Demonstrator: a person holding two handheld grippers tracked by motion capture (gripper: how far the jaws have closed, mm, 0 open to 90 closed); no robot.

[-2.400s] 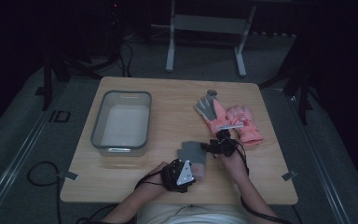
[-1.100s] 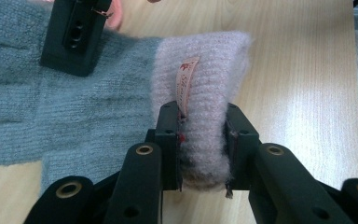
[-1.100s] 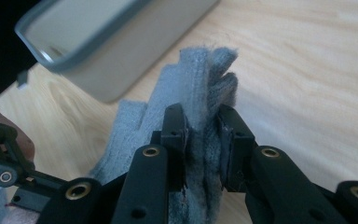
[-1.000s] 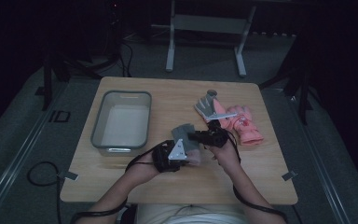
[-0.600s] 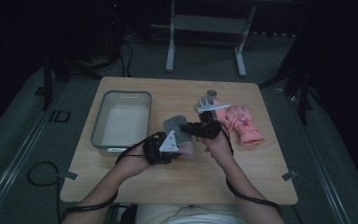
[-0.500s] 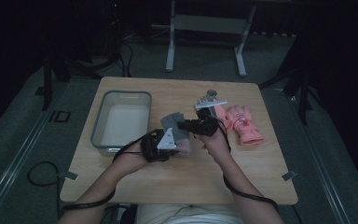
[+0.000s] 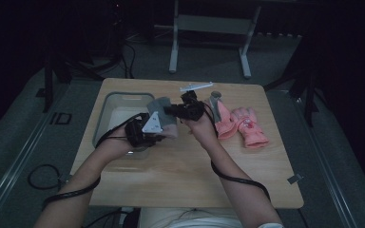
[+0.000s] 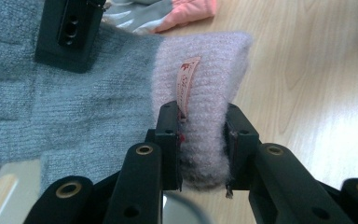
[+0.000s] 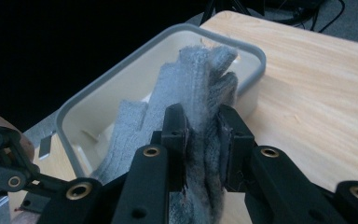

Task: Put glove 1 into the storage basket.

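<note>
A grey knit glove (image 7: 160,104) with a pale pink cuff (image 8: 205,79) hangs stretched between both grippers, just above the right rim of the clear plastic bin (image 7: 123,95). My left gripper (image 7: 163,132) is shut on the cuff, beside its small label (image 8: 186,84). My right gripper (image 7: 169,110) is shut on the grey finger end (image 9: 200,79), which hangs over the bin (image 9: 98,100). In the left gripper view, a black jaw of the right gripper (image 8: 70,35) lies on the grey knit.
Pink gloves (image 7: 244,124) lie on the wooden table (image 7: 185,180) to the right, and a grey-palmed one (image 7: 215,102) beside them. A white strip (image 7: 197,87) rests near the far edge. Bare tabletop lies toward the person. Cables trail off both hands.
Both grippers have carried the grey glove up and away from the person, leftward from the table's middle to the bin's right rim. Both grips have held.
</note>
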